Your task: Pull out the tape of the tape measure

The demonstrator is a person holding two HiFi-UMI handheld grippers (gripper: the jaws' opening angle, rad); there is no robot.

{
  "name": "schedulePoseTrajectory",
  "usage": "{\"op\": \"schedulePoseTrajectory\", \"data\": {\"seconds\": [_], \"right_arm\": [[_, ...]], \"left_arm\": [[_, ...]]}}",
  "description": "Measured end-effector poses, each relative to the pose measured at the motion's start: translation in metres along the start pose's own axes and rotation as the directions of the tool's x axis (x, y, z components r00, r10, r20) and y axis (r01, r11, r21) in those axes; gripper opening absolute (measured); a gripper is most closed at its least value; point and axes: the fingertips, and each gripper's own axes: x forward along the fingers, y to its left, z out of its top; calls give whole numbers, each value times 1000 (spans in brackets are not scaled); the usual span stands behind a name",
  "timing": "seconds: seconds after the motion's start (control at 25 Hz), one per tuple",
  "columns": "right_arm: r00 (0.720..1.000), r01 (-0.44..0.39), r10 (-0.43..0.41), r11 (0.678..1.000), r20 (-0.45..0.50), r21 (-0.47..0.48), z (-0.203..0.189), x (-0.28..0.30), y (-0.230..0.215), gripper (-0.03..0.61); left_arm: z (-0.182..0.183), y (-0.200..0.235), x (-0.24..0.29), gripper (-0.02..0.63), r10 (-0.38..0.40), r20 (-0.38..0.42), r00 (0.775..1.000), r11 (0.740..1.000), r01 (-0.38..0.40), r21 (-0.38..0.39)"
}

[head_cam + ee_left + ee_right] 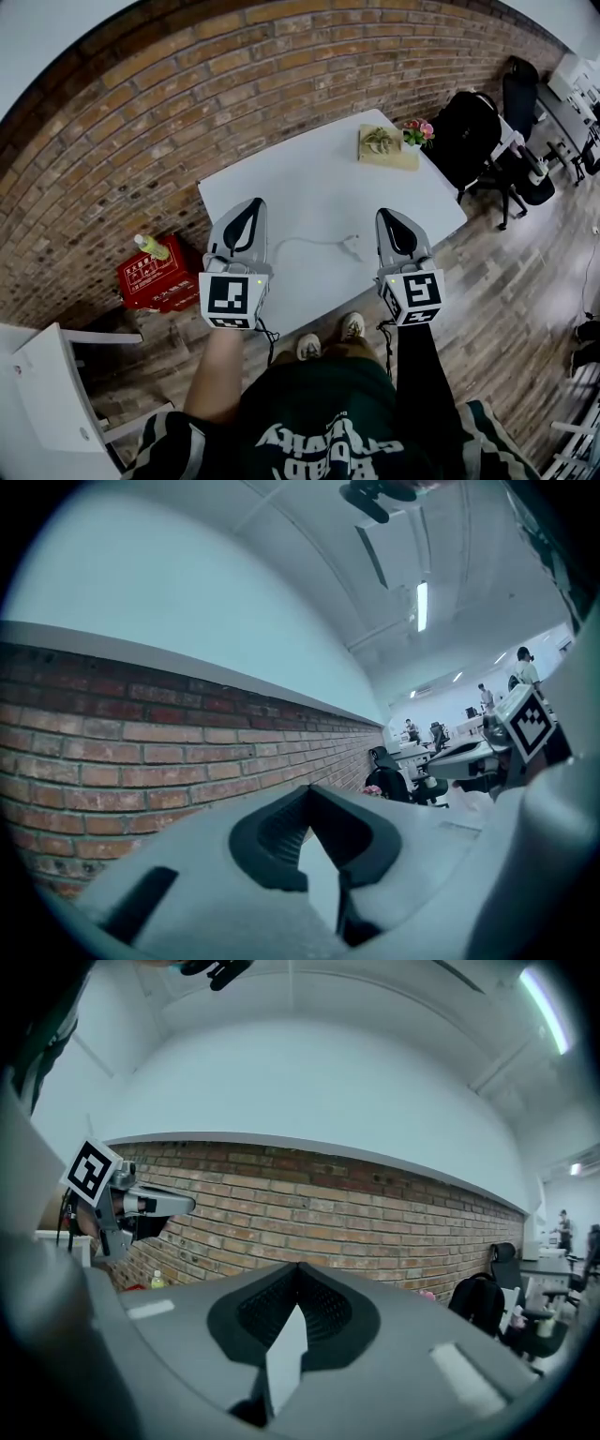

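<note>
White table [319, 178] stood against a brick wall [187, 103]. At its far corner lay a wooden board [398, 157] carrying greenery, with pink flowers [418, 129] just beside it. A black backpack [466, 127] sat on a chair beyond. On the wood floor [525, 272] left of the table: red box [150, 281], green bottle [150, 247] against it.

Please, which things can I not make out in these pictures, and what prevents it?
- Tape measure: the head view shows only a thin pale line on the table, too small to identify.
- That line in both gripper views: hidden behind the grey bodies of the shut left tongs and right tongs.
- Print on the red box: head view, too small to read.
</note>
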Motion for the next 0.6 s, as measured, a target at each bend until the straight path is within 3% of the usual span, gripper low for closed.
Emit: {"op": "schedulePoseTrajectory", "data": {"seconds": [0.6], "right_arm": [[999,34,-35,999,-23,-27,-6,-3,3,14]], "left_arm": [[-9,4,-5,8,4,-24,1000,1000,-4,0]]}}
